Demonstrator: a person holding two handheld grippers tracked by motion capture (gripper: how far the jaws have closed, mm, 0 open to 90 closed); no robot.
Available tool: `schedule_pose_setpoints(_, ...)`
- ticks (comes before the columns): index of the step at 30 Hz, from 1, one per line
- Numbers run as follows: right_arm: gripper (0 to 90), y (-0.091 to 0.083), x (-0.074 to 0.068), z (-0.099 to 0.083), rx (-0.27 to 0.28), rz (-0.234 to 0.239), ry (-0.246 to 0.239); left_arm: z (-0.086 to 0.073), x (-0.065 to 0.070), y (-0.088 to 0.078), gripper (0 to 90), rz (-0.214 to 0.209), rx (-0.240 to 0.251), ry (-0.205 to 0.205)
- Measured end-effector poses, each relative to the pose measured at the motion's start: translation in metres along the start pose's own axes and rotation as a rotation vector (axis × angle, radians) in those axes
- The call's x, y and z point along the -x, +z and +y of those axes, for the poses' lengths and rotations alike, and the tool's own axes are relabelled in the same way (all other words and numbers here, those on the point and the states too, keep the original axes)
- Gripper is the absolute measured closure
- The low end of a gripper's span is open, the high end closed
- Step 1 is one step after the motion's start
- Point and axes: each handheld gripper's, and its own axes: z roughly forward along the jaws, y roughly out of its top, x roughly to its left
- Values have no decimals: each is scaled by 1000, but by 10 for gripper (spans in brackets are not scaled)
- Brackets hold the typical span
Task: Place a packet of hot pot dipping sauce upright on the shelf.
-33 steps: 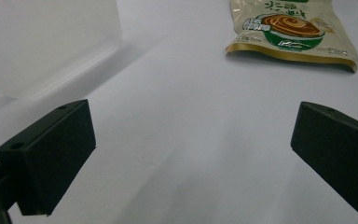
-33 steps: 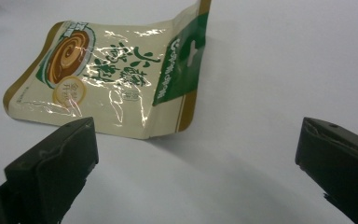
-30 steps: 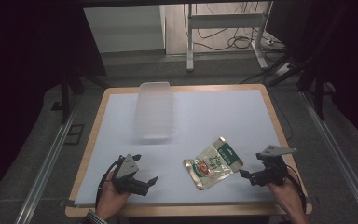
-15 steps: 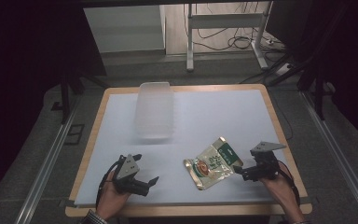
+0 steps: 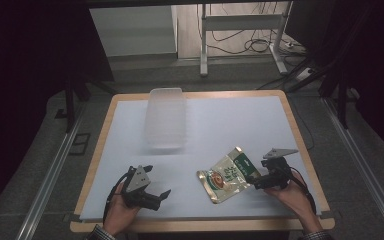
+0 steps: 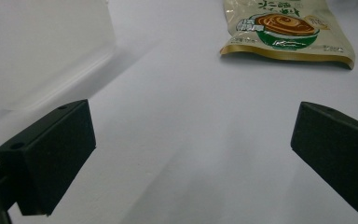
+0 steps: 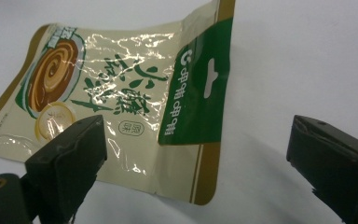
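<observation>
**Counter inventory: one foil pouch, one clear tub, two hand-held grippers**

Item 1. Counter [image 5: 240,125]: rectangular, pale wood rim, topped with a smooth white matte sheet.

Item 2. Snack pouch [image 5: 226,174]: flat, glossy, crinkled foil in cream with gold edging, a green header band with a hang slot, and a printed brown swirl in a bowl. It lay on the near right part of the counter, header end toward the right, one corner slightly lifted.

Item 3. Container [image 5: 166,117]: translucent plastic, rectangular with rounded corners, standing at the far centre-left, well apart from the pouch.

Item 4. Right hand-held gripper [image 5: 257,181]: black, with a grey three-cornered plate on top, held low in the person's right hand [image 5: 290,192] at the near right. Its jaws were spread wide, just beside the pouch's header end, gripping nothing.

Item 5. Left hand-held gripper [image 5: 157,182]: black, grey plate on top, held in the left hand [image 5: 122,210] at the near left, pointing right and away toward the pouch. Its blocky jaws were spread wide over bare white sheet, holding nothing.
</observation>
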Motion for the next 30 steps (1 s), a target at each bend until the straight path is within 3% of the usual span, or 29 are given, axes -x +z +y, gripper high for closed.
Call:
schedule_pose_setpoints(8,209,7,0,9,-40,14,-2,0,0,0,0,-6,3,1)
schedule_pose_setpoints(18,502,15,-1,22,-77,22,-38,0,1,0,0,-4,1,7)
schedule_pose_setpoints(24,602,23,-5,30,-107,36,-52,0,1,0,0,-2,0,10)
schedule_pose_setpoints(30,700,29,-7,37,-119,5,-68,1,1,0,0,0,-2,13)
